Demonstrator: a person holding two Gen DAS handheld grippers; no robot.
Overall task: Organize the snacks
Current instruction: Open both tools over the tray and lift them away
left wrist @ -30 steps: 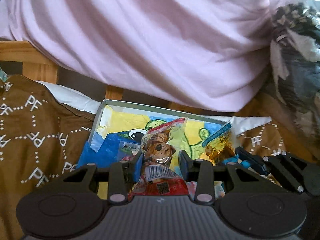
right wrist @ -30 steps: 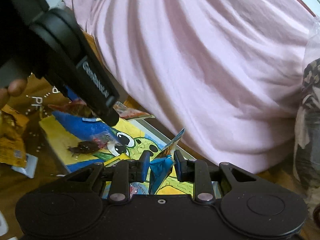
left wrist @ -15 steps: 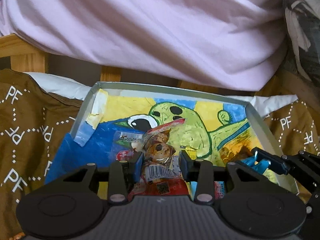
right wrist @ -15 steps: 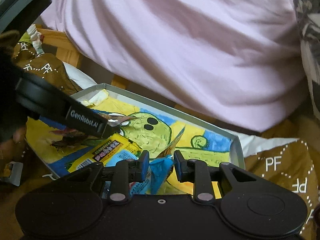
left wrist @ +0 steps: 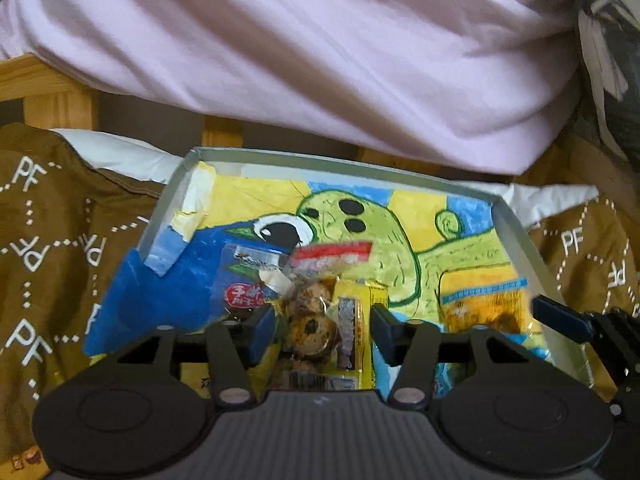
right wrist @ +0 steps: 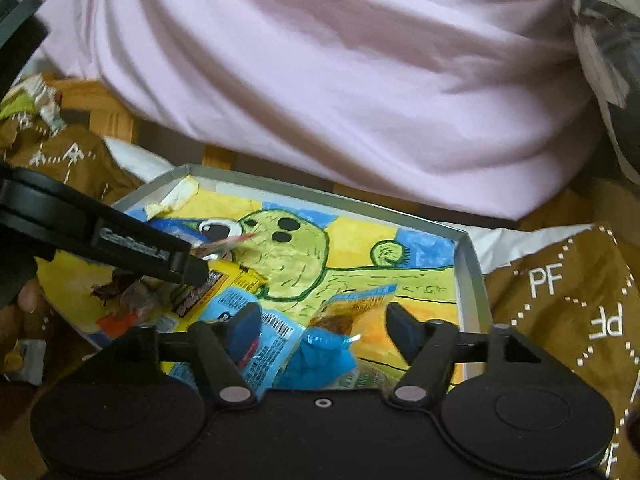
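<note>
Two spread left fingers (left wrist: 263,322) flanking cookie packet (left wrist: 310,322), right fingers (right wrist: 404,328) spread above blue packet (right wrist: 324,354)

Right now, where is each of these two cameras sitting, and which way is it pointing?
Left wrist: rides the left gripper, looking along its open fingers into the painted tray at a cookie packet; the person's pink shirt fills the top.
Right wrist: rides the right gripper, open over a blue packet; the left gripper crosses at left.
Shared: tray, shirt, brown cloth.
</note>
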